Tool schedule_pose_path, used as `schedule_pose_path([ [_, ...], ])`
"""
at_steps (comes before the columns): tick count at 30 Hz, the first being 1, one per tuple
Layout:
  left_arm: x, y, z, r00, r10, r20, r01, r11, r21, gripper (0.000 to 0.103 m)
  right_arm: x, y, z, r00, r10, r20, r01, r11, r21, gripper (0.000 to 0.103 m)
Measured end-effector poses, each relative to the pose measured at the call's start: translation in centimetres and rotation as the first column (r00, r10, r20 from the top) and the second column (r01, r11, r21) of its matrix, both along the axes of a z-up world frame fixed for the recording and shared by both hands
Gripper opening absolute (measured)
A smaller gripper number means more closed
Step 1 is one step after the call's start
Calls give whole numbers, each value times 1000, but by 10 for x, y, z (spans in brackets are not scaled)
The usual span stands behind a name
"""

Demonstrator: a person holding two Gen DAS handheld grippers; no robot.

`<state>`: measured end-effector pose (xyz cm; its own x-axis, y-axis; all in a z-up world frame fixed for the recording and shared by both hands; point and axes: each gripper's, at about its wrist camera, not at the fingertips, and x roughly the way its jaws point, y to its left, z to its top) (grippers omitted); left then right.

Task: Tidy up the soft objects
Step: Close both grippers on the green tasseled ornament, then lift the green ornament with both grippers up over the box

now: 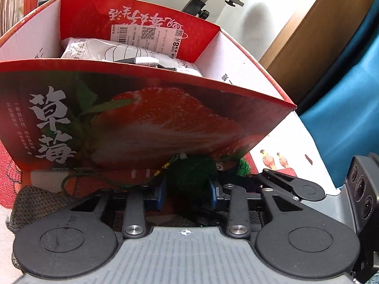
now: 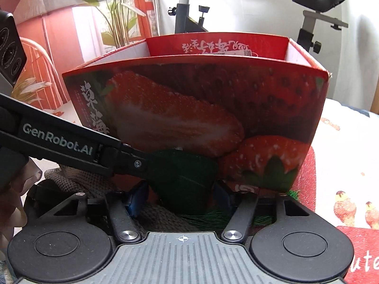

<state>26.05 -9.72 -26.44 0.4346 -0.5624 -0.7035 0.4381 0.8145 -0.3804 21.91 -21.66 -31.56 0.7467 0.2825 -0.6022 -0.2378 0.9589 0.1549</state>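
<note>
A dark green knitted ball ornament [image 1: 191,175] with a cord [image 1: 94,177] and a green tassel [image 1: 242,166] lies on the cloth against the front of a red strawberry box [image 1: 146,123]. My left gripper [image 1: 187,195] has its blue pads pressed on the ball's two sides. In the right wrist view the same ornament [image 2: 184,177] sits between the pads of my right gripper [image 2: 180,198], which stand a little off it. A finger [image 2: 118,153] of the left gripper reaches it from the left. White packets [image 1: 132,54] lie inside the box.
A grey-brown knitted cloth [image 2: 78,179] lies under and left of the grippers. The tablecloth [image 2: 343,142] is white with red prints. Behind the box stand an exercise bike [image 2: 184,4] and a plant [image 2: 116,11]. Blue fabric [image 1: 350,94] and a wooden board [image 1: 315,37] are at the right.
</note>
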Motion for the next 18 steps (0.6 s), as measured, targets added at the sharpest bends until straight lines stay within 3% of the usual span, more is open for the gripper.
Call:
schedule_pose_path([
  [8, -7, 8, 9, 1000, 6, 10, -6, 999, -33, 35, -14, 2, 13, 998, 5, 55, -4, 1000, -5, 52],
  [18, -39, 25, 81, 987, 16, 161, 5, 992, -128, 35, -43, 5, 90, 969, 33, 244, -23, 999, -44, 52],
])
